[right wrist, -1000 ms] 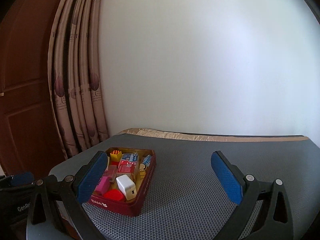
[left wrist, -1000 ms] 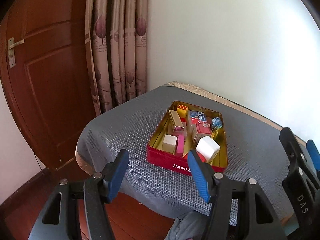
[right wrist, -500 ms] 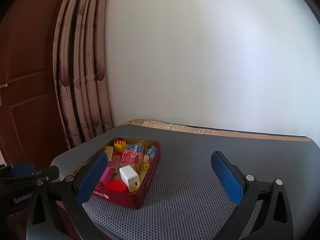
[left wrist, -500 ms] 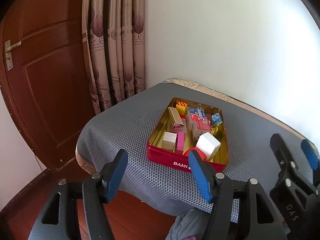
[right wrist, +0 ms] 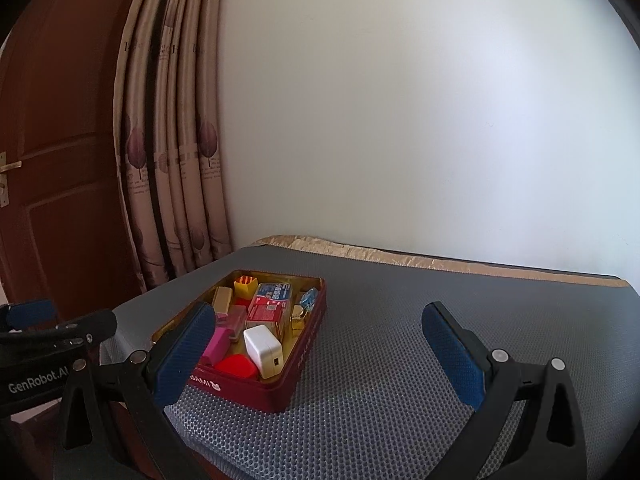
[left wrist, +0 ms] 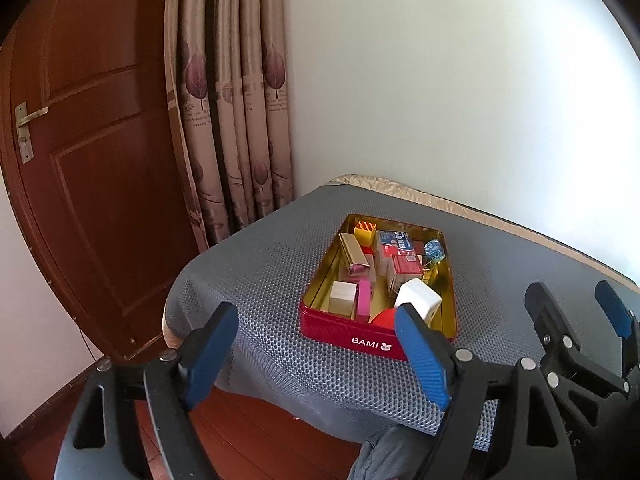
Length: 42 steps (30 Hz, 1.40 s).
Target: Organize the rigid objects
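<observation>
A red tin (left wrist: 362, 342) marked BAMI, gold inside, rests on the grey mesh-covered table (left wrist: 260, 264) near its left front corner. It holds several small items, among them a white charger (left wrist: 418, 304), a red round piece (left wrist: 383, 317), a pink block (left wrist: 363, 300) and a yellow block (left wrist: 365, 231). My left gripper (left wrist: 314, 314) hovers in front of the tin, its jaws opening with nothing between them. To the right of it, my right gripper (right wrist: 318, 312) stands open and empty above the mat, the tin (right wrist: 280, 392) by its left finger.
A brown wooden door (left wrist: 92, 160) and a patterned curtain (left wrist: 236, 120) stand left of the table, with a white wall (left wrist: 440, 80) behind. The table's front edge drops to a wooden floor. Grey cloth of a person's leg (left wrist: 384, 452) shows below.
The left gripper's jaws have spread wider apart. Both views have shifted only slightly, and the tin and its contents lie as before.
</observation>
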Tool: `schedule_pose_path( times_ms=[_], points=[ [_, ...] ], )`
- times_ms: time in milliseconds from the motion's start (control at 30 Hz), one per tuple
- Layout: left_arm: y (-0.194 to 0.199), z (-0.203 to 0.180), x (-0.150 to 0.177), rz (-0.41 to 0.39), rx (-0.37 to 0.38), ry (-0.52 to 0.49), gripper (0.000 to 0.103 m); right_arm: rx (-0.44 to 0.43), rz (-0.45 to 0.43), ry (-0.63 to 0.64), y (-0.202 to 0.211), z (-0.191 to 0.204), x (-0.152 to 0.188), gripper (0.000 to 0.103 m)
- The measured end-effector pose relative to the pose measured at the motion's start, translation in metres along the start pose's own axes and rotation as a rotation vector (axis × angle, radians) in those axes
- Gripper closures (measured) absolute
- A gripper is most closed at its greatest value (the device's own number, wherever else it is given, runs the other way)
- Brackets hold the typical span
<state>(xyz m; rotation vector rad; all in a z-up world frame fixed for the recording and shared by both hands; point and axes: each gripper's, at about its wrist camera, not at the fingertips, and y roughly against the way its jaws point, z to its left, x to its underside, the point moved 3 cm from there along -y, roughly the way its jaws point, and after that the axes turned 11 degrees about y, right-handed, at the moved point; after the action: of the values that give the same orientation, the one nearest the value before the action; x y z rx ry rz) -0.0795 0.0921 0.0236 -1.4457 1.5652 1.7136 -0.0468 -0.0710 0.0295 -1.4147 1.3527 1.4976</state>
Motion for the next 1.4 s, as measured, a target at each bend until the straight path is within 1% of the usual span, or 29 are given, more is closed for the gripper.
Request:
schedule_pose_path(
  times_ms=[167, 467, 533, 733, 867, 1100, 1400],
  points=[
    [-0.0018, 0.0011, -0.0005, 0.014, 0.018, 0.008, 0.02, -0.005, -0.011, 0.01, 0.0021, 0.0022, -0.0007, 0.0],
    [-0.0074, 0.0012, 0.0015, 0.033, 0.016, 0.017, 0.018, -0.014, -0.003, 0.006, 0.0005, 0.0021, 0.001, 0.0],
    [-0.0069, 0.0014, 0.0019, 0.029, 0.014, 0.02, 0.017, -0.015, -0.004, 0.005, 0.0004, 0.002, 0.0009, 0.0],
    [0.0, 0.0029, 0.0016, -0.02, -0.003, 0.023, 0.015, -0.021, -0.002, 0.006, -0.0009, 0.0022, 0.0025, 0.0],
    [0.0013, 0.0033, 0.0013, -0.028, -0.014, 0.023, 0.015, -0.022, -0.003, 0.008, -0.0002, 0.0026, 0.0025, 0.0],
    [-0.0054, 0.0042, 0.003, 0.008, -0.015, 0.025, 0.015, -0.03, 0.002, 0.008, -0.0018, 0.0013, 0.0038, 0.0],
    [-0.0081, 0.0045, 0.0062, 0.029, -0.024, 0.025, 0.015, -0.041, 0.021, 0.013, -0.0033, 0.0011, 0.0074, 0.0]
  ],
)
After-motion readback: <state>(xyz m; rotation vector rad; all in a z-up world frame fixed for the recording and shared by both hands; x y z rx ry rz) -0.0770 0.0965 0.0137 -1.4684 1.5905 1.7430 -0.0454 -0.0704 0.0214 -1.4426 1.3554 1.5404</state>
